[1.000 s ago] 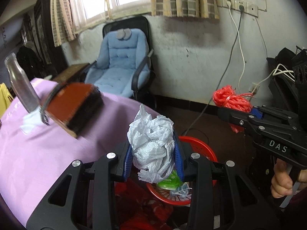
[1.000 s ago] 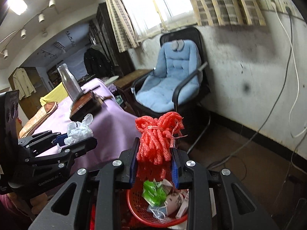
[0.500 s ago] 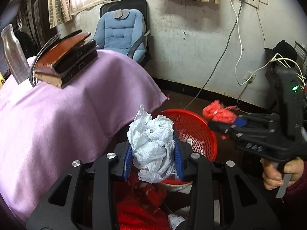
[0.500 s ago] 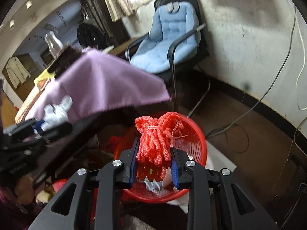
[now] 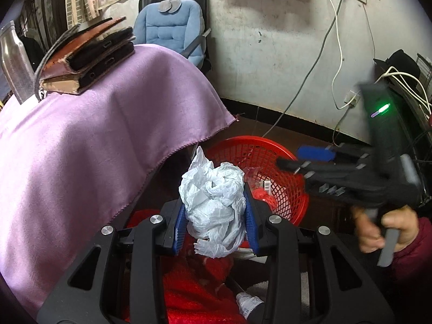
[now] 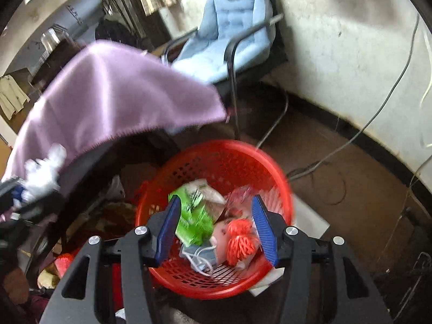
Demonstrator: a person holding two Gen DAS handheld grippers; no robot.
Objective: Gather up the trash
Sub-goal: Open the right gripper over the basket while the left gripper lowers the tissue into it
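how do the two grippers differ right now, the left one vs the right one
The left gripper is shut on a crumpled white plastic bag; the right gripper has just been opening and holds nothing, its red netting bundle now in the red basket. The left gripper sits short of the basket's rim, the right one directly above it. Both have blue pads and point downward.

A purple cloth (image 5: 89,140) covers the bench. Brown books (image 5: 86,59) and a shiny bottle (image 5: 13,62) sit on top. A blue chair (image 5: 170,27) stands by the wall.
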